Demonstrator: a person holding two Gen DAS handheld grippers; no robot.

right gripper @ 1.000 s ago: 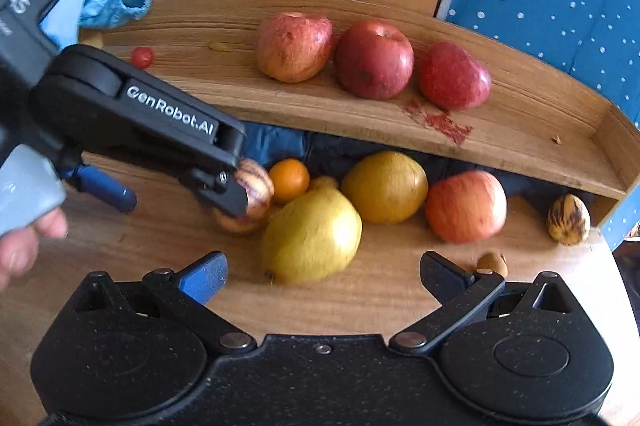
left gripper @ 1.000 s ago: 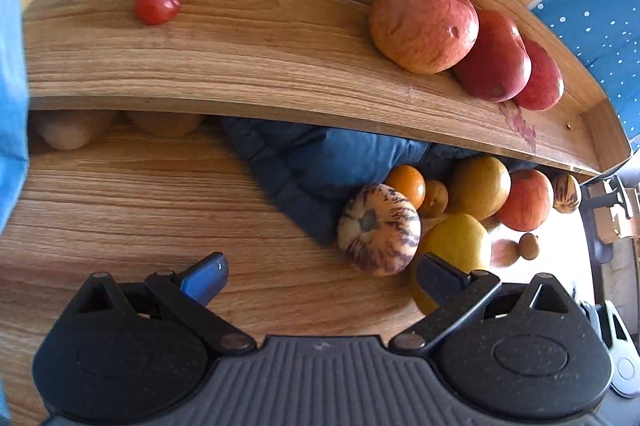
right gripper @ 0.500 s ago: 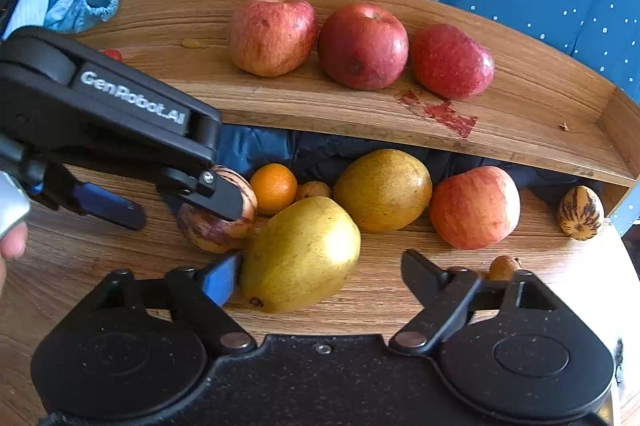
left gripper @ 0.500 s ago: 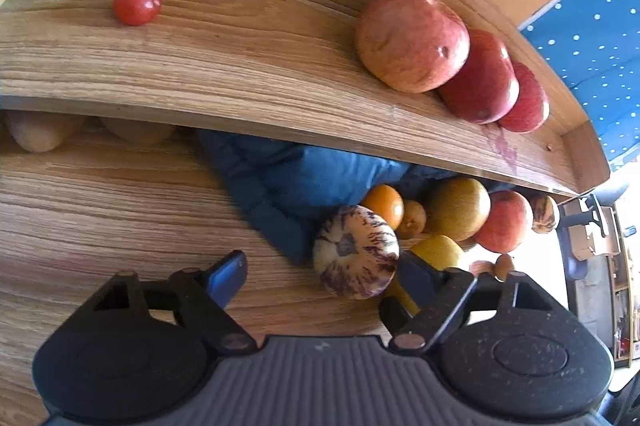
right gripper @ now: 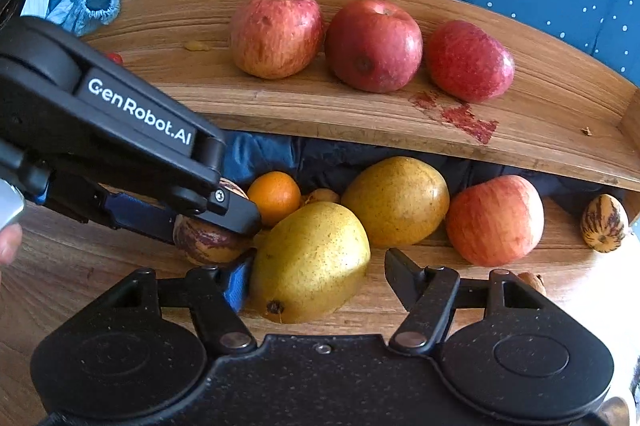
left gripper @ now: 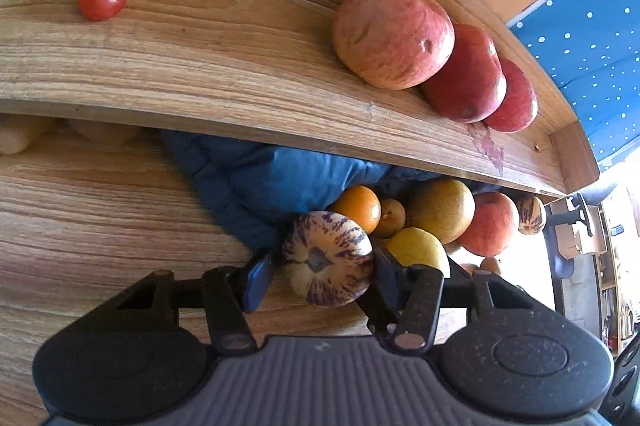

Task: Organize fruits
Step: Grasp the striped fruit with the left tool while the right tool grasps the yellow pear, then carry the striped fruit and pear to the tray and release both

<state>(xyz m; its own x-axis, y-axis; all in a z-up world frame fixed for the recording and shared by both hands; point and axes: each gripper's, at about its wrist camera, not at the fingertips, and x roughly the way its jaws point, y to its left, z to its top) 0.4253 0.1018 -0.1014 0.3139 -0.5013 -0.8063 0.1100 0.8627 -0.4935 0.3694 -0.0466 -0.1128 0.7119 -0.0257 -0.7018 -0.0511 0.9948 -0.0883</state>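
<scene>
the wood-grain bench (right gripper: 80, 274) carries a curved wooden shelf (right gripper: 320, 114) with three smooth red apples (right gripper: 374, 44) in a row. below lie a blue padded cloth (left gripper: 280, 182), pears and an orange (right gripper: 274, 196). the left gripper (left gripper: 320, 266), marked "genrobot.ai", has its jaws about a round, purple-streaked melon (left gripper: 326, 258). the right gripper (right gripper: 316, 270) is released, its jaws astride a speckled yellow pear (right gripper: 310, 262).

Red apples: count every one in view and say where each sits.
4. Three on the upper wooden shelf: left, middle, right. One on the lower surface, beneath the shelf's right end. Others may be hidden under the shelf.
</scene>
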